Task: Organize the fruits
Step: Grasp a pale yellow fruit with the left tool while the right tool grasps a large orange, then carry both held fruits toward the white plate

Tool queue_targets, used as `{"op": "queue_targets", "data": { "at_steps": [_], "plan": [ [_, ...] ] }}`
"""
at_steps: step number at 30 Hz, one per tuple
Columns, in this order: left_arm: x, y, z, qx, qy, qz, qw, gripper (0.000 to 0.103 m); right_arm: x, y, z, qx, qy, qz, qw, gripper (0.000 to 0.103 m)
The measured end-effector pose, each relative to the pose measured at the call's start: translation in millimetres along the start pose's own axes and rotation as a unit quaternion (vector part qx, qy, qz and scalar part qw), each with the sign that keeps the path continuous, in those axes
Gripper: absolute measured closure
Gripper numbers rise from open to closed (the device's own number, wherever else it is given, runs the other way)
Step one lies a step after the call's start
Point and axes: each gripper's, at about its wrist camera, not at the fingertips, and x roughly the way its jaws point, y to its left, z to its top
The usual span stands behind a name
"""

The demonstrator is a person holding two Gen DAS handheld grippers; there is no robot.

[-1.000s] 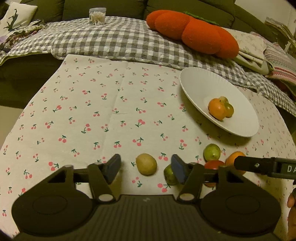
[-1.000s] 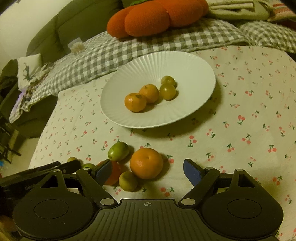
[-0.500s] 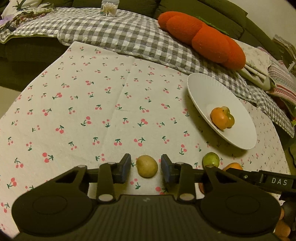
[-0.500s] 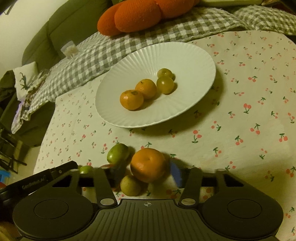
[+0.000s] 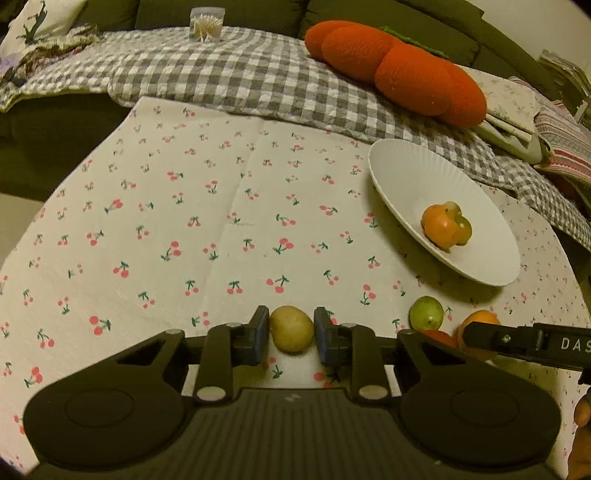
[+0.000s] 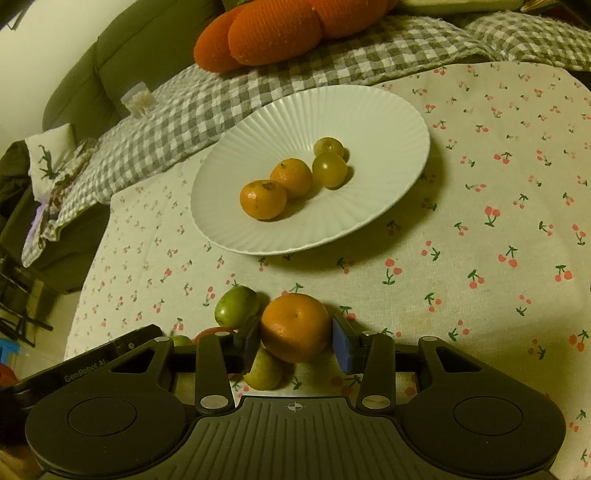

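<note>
My left gripper point(image 5: 291, 328) is shut on a yellow-brown fruit point(image 5: 291, 328) low over the cherry-print tablecloth. My right gripper point(image 6: 295, 336) is shut on a large orange point(image 6: 295, 326). Beside it lie a green fruit point(image 6: 236, 303), a yellow-green fruit point(image 6: 264, 371) under the jaws and a red fruit point(image 6: 214, 331) partly hidden. The white ribbed plate point(image 6: 388, 122) holds two small oranges point(image 6: 263, 199) and two olive-green fruits point(image 6: 329, 169). The plate point(image 5: 406, 173) and green fruit point(image 5: 426, 313) also show in the left wrist view.
A grey checked blanket point(image 5: 240, 74) and an orange knitted cushion point(image 5: 399, 70) lie behind the table on the sofa. A small clear tub point(image 5: 205, 26) stands on the blanket. The table edge drops off at left point(image 5: 55, 192). The right gripper's body point(image 5: 528, 341) shows beside the left one.
Both grippers have closed: the left from open around the yellow-brown fruit to shut on it, the right from open around the large orange to shut on it.
</note>
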Motion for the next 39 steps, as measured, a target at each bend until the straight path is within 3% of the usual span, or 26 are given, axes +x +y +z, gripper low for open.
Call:
{"op": "queue_targets", "data": {
  "at_steps": [20, 39],
  "plan": [
    [-27.2, -25.1, 5.1, 0.057, -0.042, 0.002, 0.9975, 0.079, -31.2, 9.0, 3.8, -0.030, -0.040, 0.015, 0.999, 0.063],
    [-42.4, -44.8, 13.3, 0.077, -0.069, -0.011, 0.9946, 0.079, -60.5, 20.8, 6.4, -0.058, -0.080, 0.053, 0.994, 0.063]
  ]
}}
